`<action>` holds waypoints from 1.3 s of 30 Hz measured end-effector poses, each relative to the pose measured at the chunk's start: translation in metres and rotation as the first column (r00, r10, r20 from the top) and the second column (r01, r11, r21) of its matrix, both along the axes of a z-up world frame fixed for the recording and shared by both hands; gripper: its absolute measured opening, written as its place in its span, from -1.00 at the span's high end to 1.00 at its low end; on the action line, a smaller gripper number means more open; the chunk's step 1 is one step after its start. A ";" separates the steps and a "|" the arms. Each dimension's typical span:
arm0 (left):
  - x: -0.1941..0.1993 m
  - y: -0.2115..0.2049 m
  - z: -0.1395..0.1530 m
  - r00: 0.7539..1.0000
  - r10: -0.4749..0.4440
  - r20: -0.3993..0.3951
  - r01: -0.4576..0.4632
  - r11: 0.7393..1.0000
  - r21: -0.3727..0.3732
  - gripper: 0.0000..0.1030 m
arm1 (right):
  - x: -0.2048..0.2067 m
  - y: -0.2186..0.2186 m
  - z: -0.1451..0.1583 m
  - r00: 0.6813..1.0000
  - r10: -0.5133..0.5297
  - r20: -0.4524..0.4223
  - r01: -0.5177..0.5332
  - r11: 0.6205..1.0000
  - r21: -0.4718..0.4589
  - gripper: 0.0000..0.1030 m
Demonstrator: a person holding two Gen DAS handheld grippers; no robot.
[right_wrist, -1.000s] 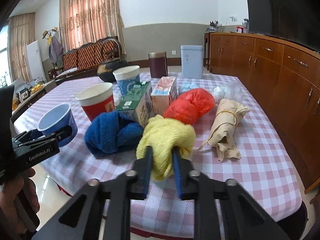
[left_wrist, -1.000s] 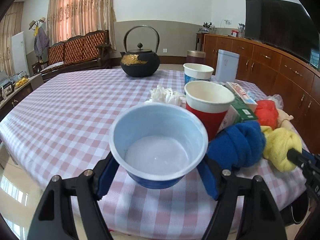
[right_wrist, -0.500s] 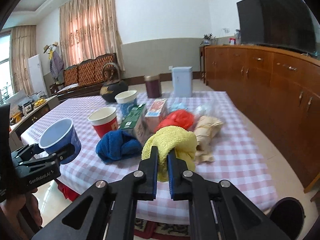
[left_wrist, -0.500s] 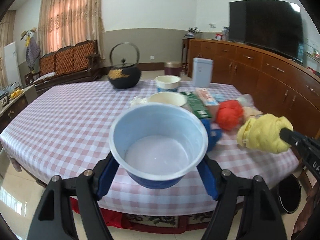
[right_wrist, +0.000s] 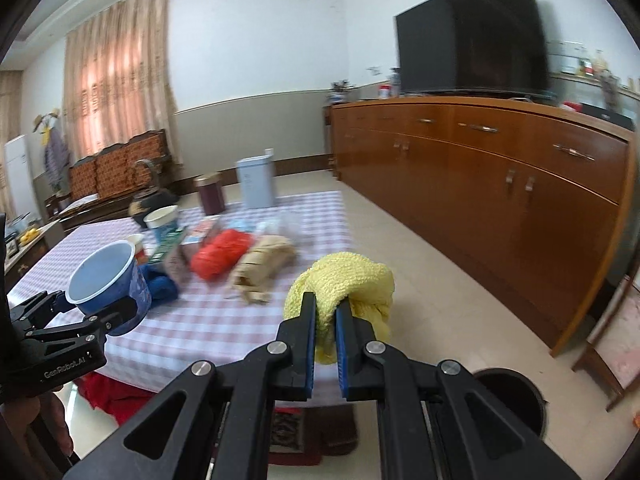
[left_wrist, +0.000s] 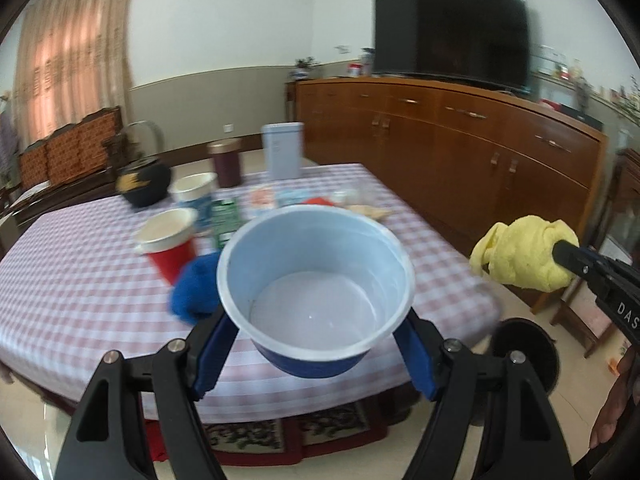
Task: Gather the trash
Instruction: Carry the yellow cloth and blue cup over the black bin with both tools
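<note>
My left gripper (left_wrist: pixel 316 344) is shut on an empty blue paper cup (left_wrist: pixel 316 280), held in the air off the near edge of the checked table (left_wrist: pixel 80 280); the cup also shows in the right wrist view (right_wrist: pixel 110 280). My right gripper (right_wrist: pixel 326 312) is shut on a yellow cloth (right_wrist: pixel 344 284), held past the table's right end over the floor; the cloth also shows in the left wrist view (left_wrist: pixel 524 256). A round black bin (right_wrist: pixel 510 402) stands on the floor below right, also seen in the left wrist view (left_wrist: pixel 524 354).
On the table lie a blue cloth (left_wrist: pixel 196 292), a red cup (left_wrist: pixel 170 244), a red bag (right_wrist: pixel 218 254), a brown paper bundle (right_wrist: pixel 262 262), cartons and a black teapot (left_wrist: pixel 142 180). A long wooden sideboard (right_wrist: pixel 500 184) runs along the right. A chair (right_wrist: pixel 616 344) stands at far right.
Both grippers have drawn back from the table and swung right, carrying the cup and the yellow cloth. The black bin has come further into view.
</note>
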State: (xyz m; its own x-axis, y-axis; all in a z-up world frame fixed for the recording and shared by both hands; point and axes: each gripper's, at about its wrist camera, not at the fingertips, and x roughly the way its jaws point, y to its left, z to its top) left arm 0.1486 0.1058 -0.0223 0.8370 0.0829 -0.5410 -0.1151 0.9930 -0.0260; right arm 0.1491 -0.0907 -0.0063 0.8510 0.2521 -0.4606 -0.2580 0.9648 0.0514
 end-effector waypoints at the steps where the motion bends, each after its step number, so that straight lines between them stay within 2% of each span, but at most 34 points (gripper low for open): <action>1: 0.002 -0.009 0.000 1.000 -0.017 0.002 0.017 1.000 0.002 -0.46 | -0.001 -0.008 0.001 1.000 -0.015 0.002 0.015 1.000 -0.001 0.82; 8: 0.022 -0.068 -0.002 0.989 -0.150 -0.005 0.150 0.989 0.005 -0.46 | -0.012 -0.074 -0.001 0.992 -0.129 -0.002 0.129 0.992 -0.016 0.82; 14: 0.035 -0.126 -0.016 0.962 -0.270 -0.031 0.270 0.963 -0.004 -0.46 | -0.017 -0.132 -0.017 0.973 -0.227 -0.034 0.226 0.974 -0.036 0.82; 19: 0.046 -0.174 -0.033 0.929 -0.364 -0.061 0.364 0.931 -0.014 -0.46 | -0.020 -0.174 -0.036 0.956 -0.284 -0.071 0.281 0.958 -0.049 0.82; 25: 0.064 -0.228 -0.059 0.878 -0.465 -0.111 0.465 0.885 -0.028 -0.46 | -0.017 -0.210 -0.063 0.946 -0.302 -0.121 0.297 0.953 -0.060 0.82; 32: 0.083 -0.274 -0.093 0.830 -0.532 -0.170 0.532 0.845 -0.048 -0.46 | -0.004 -0.244 -0.100 0.938 -0.290 -0.189 0.285 0.957 -0.053 0.82; 39: 0.103 -0.305 -0.126 0.769 -0.584 -0.260 0.588 0.805 -0.071 -0.47 | 0.020 -0.266 -0.143 0.935 -0.233 -0.269 0.225 0.972 -0.060 0.82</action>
State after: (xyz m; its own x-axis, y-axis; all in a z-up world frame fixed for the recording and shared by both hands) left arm 0.2512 -0.1997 -0.1487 0.5563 -0.3693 -0.7444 0.4892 0.8697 -0.0658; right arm 0.1691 -0.3571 -0.1491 0.7252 0.0491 -0.6868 -0.0097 0.9981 0.0611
